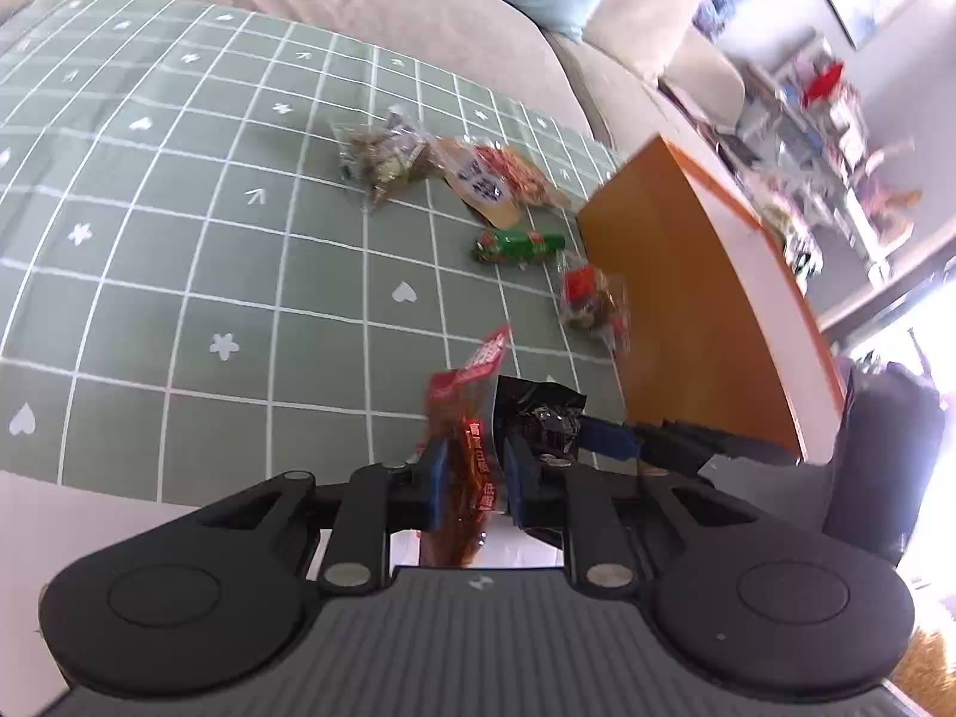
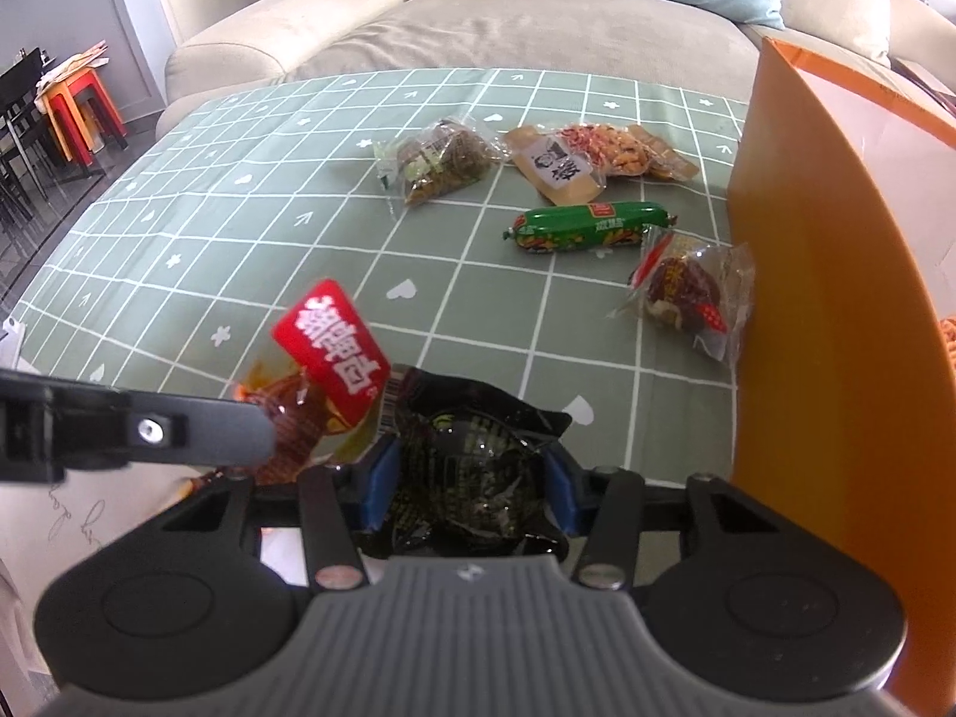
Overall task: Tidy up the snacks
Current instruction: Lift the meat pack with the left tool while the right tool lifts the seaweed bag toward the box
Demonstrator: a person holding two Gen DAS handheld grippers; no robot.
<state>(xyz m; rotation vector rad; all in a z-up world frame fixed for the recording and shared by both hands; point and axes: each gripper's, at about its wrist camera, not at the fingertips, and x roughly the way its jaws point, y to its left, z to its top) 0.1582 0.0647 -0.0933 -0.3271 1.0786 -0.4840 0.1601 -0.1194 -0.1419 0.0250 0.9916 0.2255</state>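
Only the right wrist view shows red stools beyond the sofa.

Both wrist cams sit close behind their tool, angled down over the tabletop toward the sofa. Left cam looks from the left. Shared: snack cluster and orange box.

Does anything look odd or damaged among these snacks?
Nothing looks spilled or torn. The crumpled black foil packet sits in the right claw, the red-labelled clear packet in the left claw; both appear intact.
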